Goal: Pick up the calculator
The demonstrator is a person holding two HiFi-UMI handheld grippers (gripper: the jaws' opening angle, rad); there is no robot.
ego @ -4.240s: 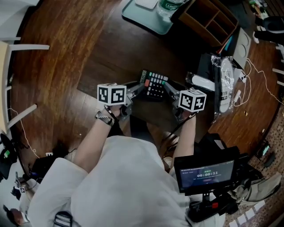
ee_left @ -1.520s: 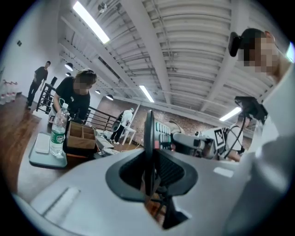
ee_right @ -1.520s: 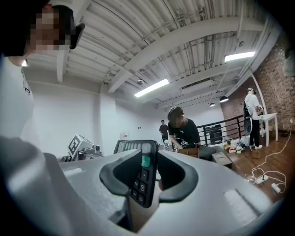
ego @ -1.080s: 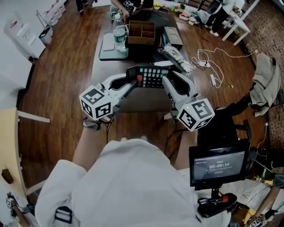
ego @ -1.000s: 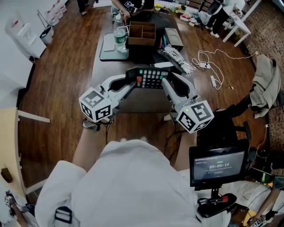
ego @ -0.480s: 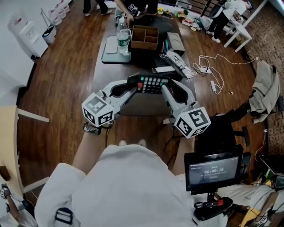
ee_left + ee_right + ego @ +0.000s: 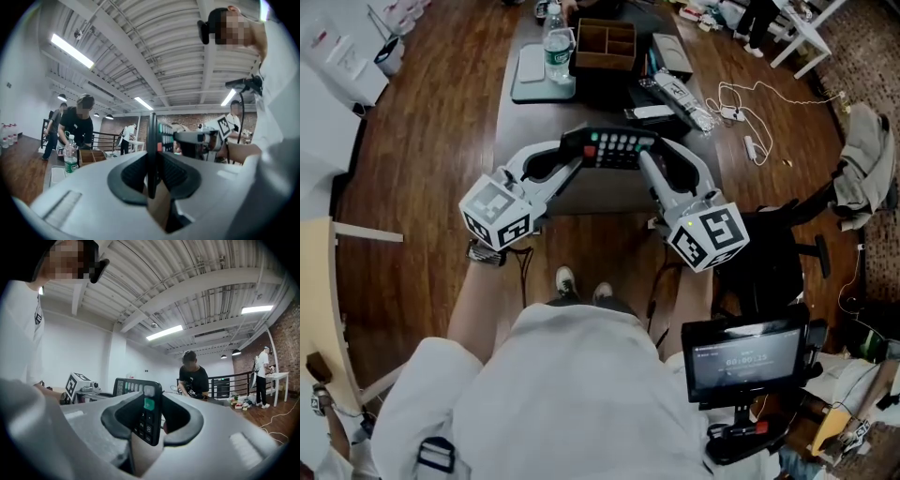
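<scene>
Pinching the calculator point(image 7: 617, 150) at opposite ends — left tool point(image 7: 572, 155) and right tool point(image 7: 649, 161) (seemingly clear of the table point(image 7: 600, 195)).

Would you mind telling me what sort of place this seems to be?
Probably a loft-style workshop or lab: a ribbed ceiling with strip lights, a brick wall, a wooden floor and a cluttered work table.

Looking down on a dark plank floor point(image 7: 422, 141) running beneath a grey table point(image 7: 591, 199), with a wooden compartment box point(image 7: 605, 45), a water bottle point(image 7: 560, 52) and a tray point(image 7: 534, 92) standing at its far end and a white cable point(image 7: 750, 147) trailing over the boards. Looking up at strip lights point(image 7: 72, 50) glowing along a ribbed white ceiling point(image 7: 154, 47), beside a white wall point(image 7: 89, 352), a brick wall point(image 7: 285, 336) and a black railing point(image 7: 225, 380).
</scene>
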